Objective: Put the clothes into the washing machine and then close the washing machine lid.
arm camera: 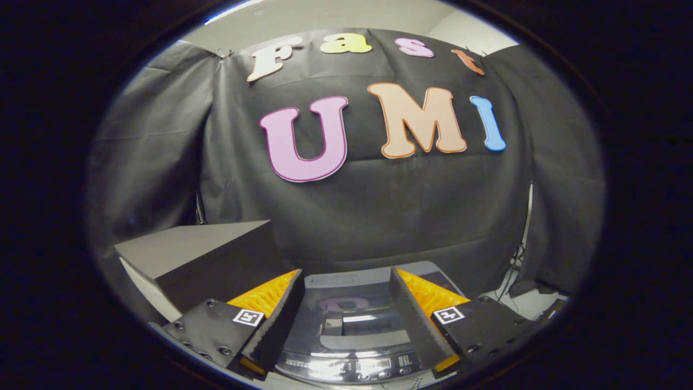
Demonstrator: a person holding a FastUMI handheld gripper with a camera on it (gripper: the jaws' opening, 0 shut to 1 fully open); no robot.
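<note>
The washing machine (pixel 346 325) sits low, straight ahead of and beneath my fingers, its glossy dark lid (pixel 346 309) lying flat and shut over the tub. A control panel (pixel 373 368) with buttons runs along its near edge. My gripper (pixel 346 281) hovers above the lid, open, with nothing between its fingers. No clothes are visible on or around the machine.
A dark grey box (pixel 206 260) stands just left of the washing machine, beside the left finger. The booth's black cloth wall (pixel 379 216) hangs close behind the machine. Pale floor with cables (pixel 520 295) lies to the right.
</note>
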